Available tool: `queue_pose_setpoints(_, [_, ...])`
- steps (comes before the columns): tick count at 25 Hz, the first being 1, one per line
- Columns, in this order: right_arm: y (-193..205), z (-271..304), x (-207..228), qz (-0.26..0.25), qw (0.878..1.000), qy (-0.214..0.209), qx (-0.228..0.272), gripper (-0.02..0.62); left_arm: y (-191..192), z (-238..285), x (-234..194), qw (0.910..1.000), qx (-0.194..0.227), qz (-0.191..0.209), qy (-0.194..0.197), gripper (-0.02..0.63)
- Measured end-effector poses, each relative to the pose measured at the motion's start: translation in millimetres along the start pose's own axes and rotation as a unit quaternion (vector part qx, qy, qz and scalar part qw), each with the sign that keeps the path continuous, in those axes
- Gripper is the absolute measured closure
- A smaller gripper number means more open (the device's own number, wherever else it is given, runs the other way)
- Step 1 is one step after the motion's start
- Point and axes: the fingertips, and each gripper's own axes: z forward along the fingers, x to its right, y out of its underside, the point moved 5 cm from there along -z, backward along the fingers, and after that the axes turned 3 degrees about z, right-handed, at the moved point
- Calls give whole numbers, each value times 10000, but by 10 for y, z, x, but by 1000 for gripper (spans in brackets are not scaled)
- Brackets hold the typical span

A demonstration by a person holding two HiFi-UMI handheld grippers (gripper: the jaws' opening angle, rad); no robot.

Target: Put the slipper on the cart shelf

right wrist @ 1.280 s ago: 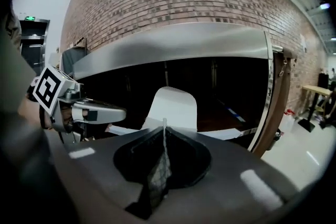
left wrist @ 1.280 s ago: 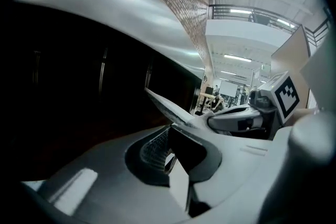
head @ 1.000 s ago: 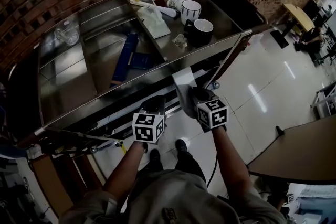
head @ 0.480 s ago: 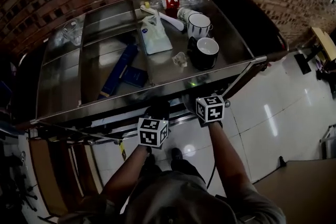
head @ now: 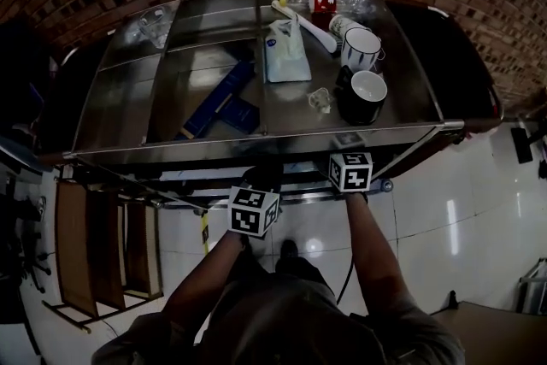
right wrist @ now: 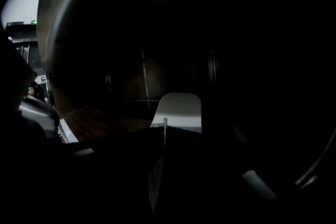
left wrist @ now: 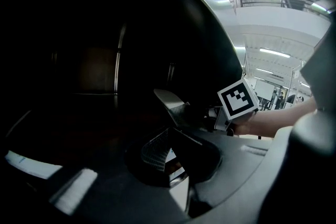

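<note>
Both grippers have pushed forward since a second ago. In the head view the left gripper (head: 256,192) and right gripper (head: 349,169) now have their jaws out of sight beneath the front edge of the cart top (head: 214,64). The slipper (right wrist: 178,110), which showed white in that view earlier, is hidden there too.

The right gripper view is very dark. Its jaws are pinched together on the slipper's near edge, and the pale ribbed sole sticks out ahead into the space under the top. Whether the sole touches the brownish shelf (right wrist: 100,122) is hard to make out.

In the left gripper view the jaws meet tip to tip and grip nothing, near the slipper.
</note>
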Motion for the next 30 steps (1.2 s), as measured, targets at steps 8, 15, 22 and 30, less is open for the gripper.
queue_pose_setpoints(8, [-25, -46, -99, -85, 9994, -277, 181, 497, 32, -120, 13, 9998, 67, -59, -203, 598])
queue_pose_setpoints(15, [-33, -457, -309, -98, 9989, -162, 426, 459, -13, -426, -24, 9997, 232, -75, -85, 598])
queue_pose_setpoints(22, [-38, -1196, -883, 45, 9967, -85, 806, 530, -78, -979, 40, 9979, 538, 60, 343, 598])
queue_pose_setpoints(30, [-183, -1973, -1592, 80, 9867, -812, 1406, 595, -214, -1483, 171, 9931, 828, 268, 782, 598])
